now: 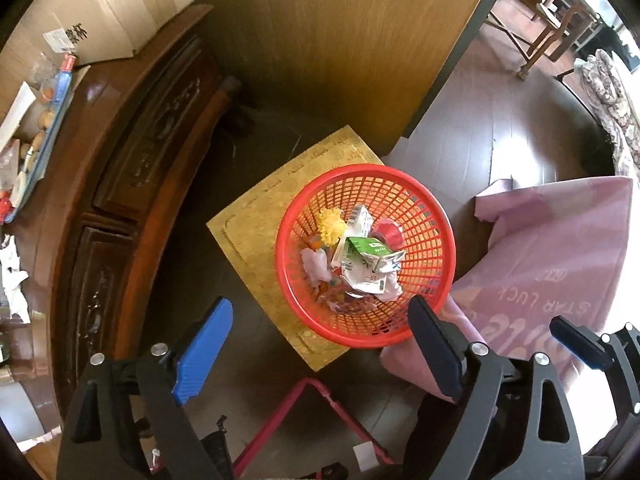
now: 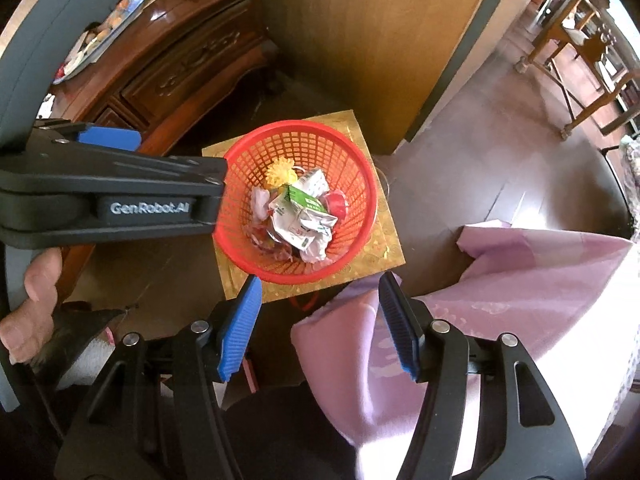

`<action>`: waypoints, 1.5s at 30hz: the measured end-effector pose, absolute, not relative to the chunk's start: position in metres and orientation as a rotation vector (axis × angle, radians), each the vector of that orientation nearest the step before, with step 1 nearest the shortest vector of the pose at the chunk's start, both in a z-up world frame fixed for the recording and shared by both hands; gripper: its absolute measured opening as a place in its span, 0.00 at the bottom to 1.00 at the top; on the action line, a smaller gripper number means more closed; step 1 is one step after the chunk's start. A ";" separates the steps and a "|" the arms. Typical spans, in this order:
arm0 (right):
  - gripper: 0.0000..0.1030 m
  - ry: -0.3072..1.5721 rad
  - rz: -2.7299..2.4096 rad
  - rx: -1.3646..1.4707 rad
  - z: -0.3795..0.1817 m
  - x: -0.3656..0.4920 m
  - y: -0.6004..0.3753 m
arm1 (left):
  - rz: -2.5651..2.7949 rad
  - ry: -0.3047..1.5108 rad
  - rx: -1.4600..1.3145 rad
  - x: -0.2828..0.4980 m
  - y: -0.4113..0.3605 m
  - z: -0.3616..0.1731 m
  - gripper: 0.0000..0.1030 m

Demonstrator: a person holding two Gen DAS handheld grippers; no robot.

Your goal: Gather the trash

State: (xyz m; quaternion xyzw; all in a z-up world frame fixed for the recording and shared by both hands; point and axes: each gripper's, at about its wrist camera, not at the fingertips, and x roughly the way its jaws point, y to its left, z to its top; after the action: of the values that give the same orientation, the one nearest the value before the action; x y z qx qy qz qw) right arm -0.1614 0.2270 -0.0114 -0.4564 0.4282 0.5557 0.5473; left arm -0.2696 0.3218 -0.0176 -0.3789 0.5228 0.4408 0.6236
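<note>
Sitting on a square gold board (image 1: 256, 240) with an embossed pattern, the round red plastic basket (image 1: 424, 216) has latticed walls and lies on the dark floor (image 1: 472, 148), in the middle of both views. Inside it is a heap of trash: a crumpled green-and-white carton (image 1: 366, 258), a fluffy yellow ball (image 1: 331, 226), a small red cup (image 1: 390, 234) and scrunched pinkish paper (image 1: 316, 266).

Near the basket, the left gripper (image 1: 316, 354) hovers with its ribbed blue jaws spread wide, nothing between them. To its right, the right gripper (image 2: 320, 328) also has its jaws wide apart and empty, held over the near edge of the gold board.

A smooth pink bag (image 2: 540, 280), soft and creased, lies just to the right of the basket. On the left stands a glossy carved wooden cabinet (image 1: 120, 168), carrying a cardboard box (image 1: 112, 4) and a cluttered blue tray (image 1: 44, 128). Behind the basket rises a grained wooden door (image 1: 348, 40); wooden chairs (image 2: 580, 52) stand far right.
</note>
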 end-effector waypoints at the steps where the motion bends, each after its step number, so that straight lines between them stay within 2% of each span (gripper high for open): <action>1: 0.58 1.013 1.312 -1.079 -0.009 -0.161 0.225 | 1.018 1.197 -0.865 -0.270 0.321 -0.015 0.85; 33: 0.58 0.992 1.271 -1.031 0.019 -0.165 0.193 | 0.978 1.140 -0.790 -0.284 0.276 0.030 0.87; 45: 0.63 0.982 1.250 -1.029 0.020 -0.166 0.190 | 0.971 1.128 -0.782 -0.287 0.271 0.036 0.87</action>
State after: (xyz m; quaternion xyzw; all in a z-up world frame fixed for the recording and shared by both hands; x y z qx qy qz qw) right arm -0.1659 0.1901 0.0201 -0.4410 0.4208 0.5357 0.5844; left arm -0.2871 0.2706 0.0360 -0.3467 0.4999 0.4304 0.6668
